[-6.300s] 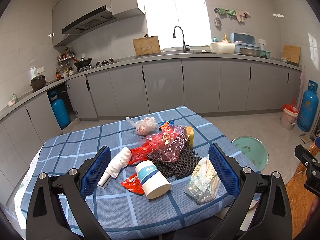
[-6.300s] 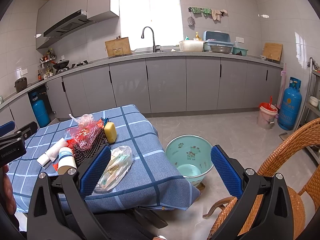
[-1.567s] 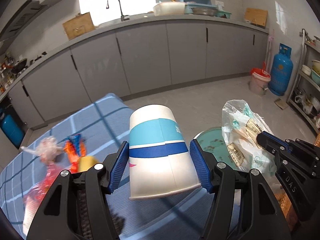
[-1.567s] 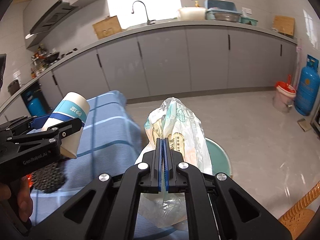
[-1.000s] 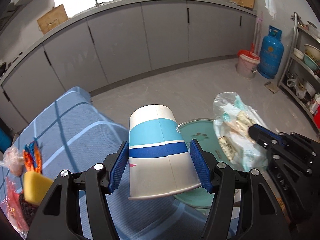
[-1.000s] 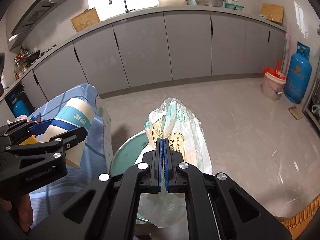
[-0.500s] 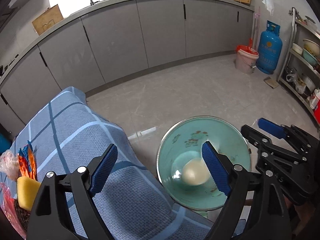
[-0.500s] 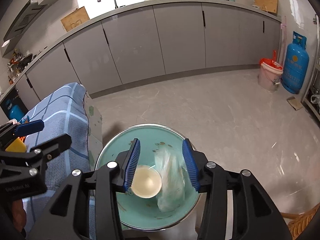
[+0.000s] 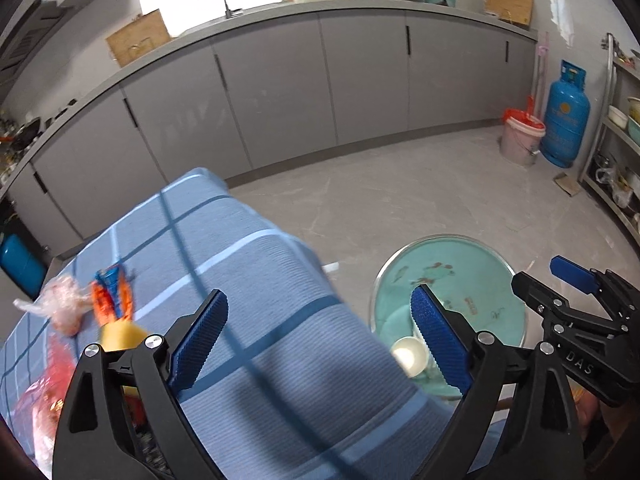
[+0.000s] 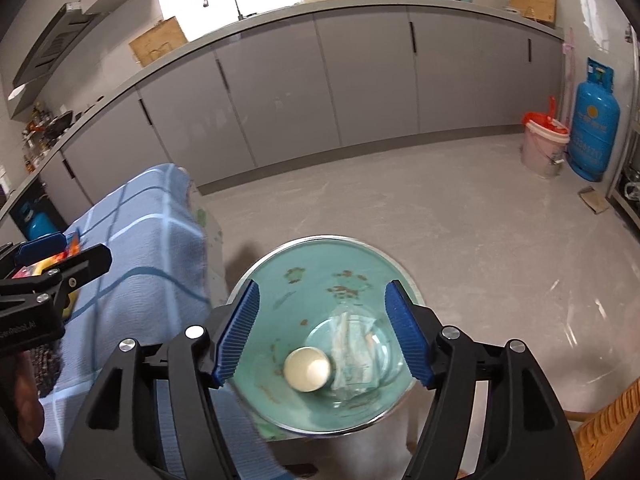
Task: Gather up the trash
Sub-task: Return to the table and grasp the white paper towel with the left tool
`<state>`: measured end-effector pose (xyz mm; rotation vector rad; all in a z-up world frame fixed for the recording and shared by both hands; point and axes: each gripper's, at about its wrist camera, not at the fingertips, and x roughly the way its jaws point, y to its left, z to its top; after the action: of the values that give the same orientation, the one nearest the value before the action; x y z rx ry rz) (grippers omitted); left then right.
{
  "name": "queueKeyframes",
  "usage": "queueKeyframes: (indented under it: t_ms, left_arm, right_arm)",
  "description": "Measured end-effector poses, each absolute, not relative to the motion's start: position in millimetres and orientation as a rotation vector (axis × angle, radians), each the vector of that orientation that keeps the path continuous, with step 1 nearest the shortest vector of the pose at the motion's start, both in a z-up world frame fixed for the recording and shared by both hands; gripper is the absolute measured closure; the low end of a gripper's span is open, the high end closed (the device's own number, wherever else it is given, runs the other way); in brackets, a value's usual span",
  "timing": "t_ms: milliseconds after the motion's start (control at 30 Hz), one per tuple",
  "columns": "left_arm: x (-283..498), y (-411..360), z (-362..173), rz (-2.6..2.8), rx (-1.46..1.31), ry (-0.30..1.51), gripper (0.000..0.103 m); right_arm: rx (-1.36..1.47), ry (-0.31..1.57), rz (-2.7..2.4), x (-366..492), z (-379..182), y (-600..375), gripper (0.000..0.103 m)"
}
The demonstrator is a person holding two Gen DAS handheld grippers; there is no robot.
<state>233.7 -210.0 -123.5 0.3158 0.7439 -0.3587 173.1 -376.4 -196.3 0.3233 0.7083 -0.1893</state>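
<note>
Drop step looks done — paper cup (image 10: 307, 369) and plastic bag (image 10: 354, 360) sit in the teal bin (image 10: 320, 248). Left gripper (image 9: 320, 338) and right gripper (image 10: 322, 334) have just spread, empty. Next — back to the table (image 9: 256, 264) for the leftover wrappers (image 9: 112, 294).

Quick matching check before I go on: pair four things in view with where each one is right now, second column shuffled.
Things:
1. paper cup
2. clear plastic bag
3. yellow sponge
4. blue gas cylinder

Places:
A. on the blue checked tablecloth
B. standing on the floor beside the pink bucket
C. in the teal bin, lying on its left
D. in the teal bin, to the right of the white round thing

Pairs: 1-C, 2-D, 3-A, 4-B
</note>
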Motion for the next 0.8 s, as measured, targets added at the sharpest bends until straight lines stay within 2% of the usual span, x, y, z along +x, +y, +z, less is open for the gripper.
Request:
queueKeyframes:
  t_ms: [267, 400, 800]
  left_arm:
    - [219.0, -167.4, -103.5, -0.308, 0.273, 0.711, 0.007]
    - [209.3, -141.1, -96.6, -0.28, 0.253, 0.701, 0.006]
    - [183.4, -40.5, -83.2, -0.113, 0.224, 0.668, 0.006]
  right_arm:
    - [0.289, 0.697, -0.092, 172.9, -179.5, -322.5, 0.034]
    - [0.271, 0.693, -0.057, 171.8, -172.6, -300.2, 0.028]
    - [0.21, 0.696, 0.052, 172.1, -156.1, -236.1, 0.027]
